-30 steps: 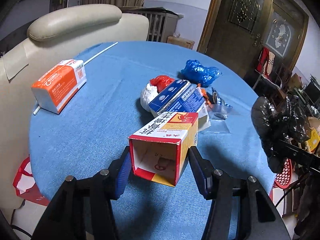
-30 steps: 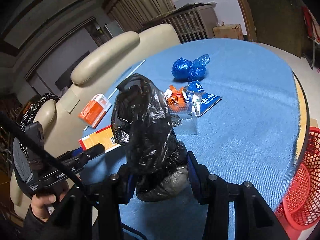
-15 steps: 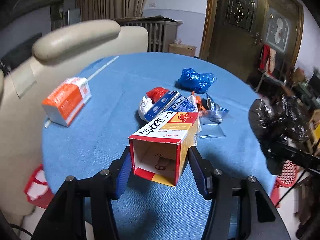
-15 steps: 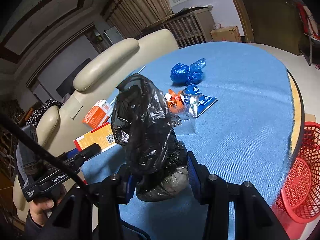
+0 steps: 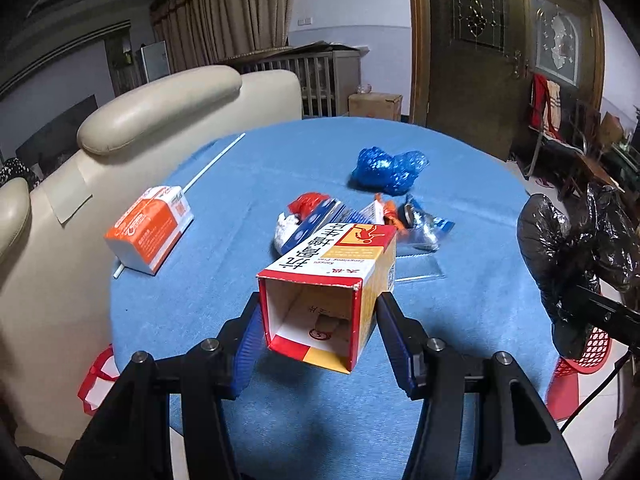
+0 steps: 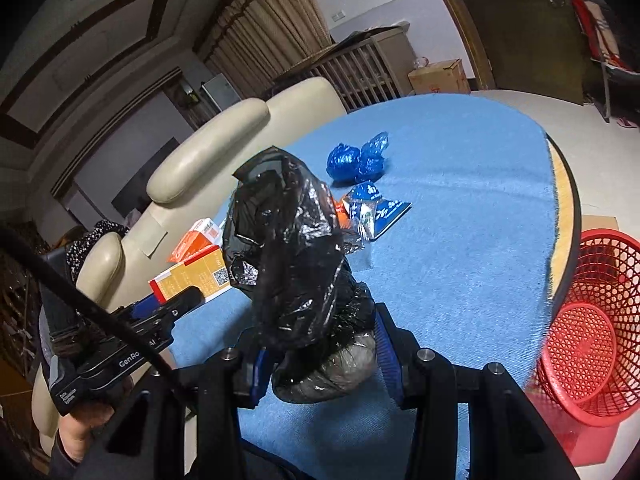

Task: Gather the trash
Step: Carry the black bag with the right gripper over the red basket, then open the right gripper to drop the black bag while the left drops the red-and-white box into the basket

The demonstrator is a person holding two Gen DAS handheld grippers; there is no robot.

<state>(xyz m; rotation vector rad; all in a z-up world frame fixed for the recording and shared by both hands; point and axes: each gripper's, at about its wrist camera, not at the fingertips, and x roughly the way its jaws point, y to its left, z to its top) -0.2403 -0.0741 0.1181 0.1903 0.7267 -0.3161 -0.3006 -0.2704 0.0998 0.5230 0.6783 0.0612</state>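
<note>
Both hands lifted off the table (image 5: 240, 168) now — my left gripper (image 5: 318, 322) clamps the empty carton (image 5: 332, 280), right gripper (image 6: 320, 354) pinches the black bag (image 6: 292, 248) — red basket (image 6: 592, 320) next, I guess.

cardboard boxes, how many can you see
3: a red-and-yellow box in the left claw, a blue box behind it, an orange box near the chair. More may hide in the litter.
</note>
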